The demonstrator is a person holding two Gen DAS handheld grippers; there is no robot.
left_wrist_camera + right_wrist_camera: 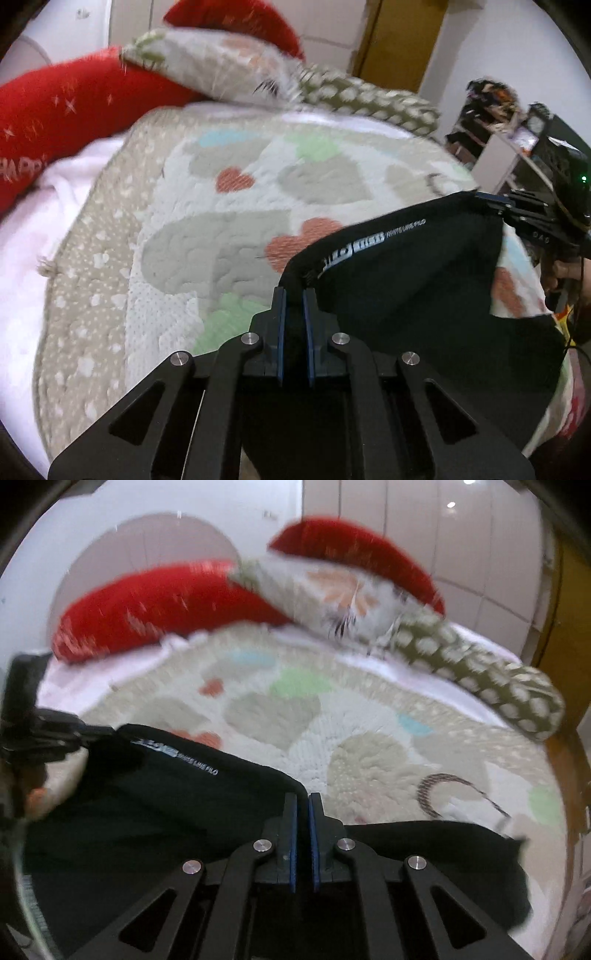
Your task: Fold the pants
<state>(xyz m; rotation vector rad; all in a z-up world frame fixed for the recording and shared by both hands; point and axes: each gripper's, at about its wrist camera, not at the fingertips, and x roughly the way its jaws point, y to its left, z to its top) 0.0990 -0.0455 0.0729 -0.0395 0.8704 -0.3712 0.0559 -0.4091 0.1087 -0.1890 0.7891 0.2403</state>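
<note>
Two fisheye views look down over a bed covered by a pale quilt (207, 229) patterned with hearts in red, green, blue and grey. In the left wrist view, the left gripper (294, 295) sits at lower centre, its blue-padded jaws closed on one corner of the waistband of black pants (399, 295). The waistband, printed with small white lettering, stretches up toward the right edge of the frame, where the right gripper (495, 203) clamps its other corner. The rest of the pants hangs down into the lower right.

In the right wrist view, the right gripper appears at lower centre, pinching the waistband corner, with the black cloth filling the lower left and the left gripper at the left edge. This view is blurred, so finer detail is uncertain.

At the top of both frames lie red pillows (55, 110), a pale patterned cushion (221, 66) and a spotted olive bolster (491, 675). No containers are visible
</note>
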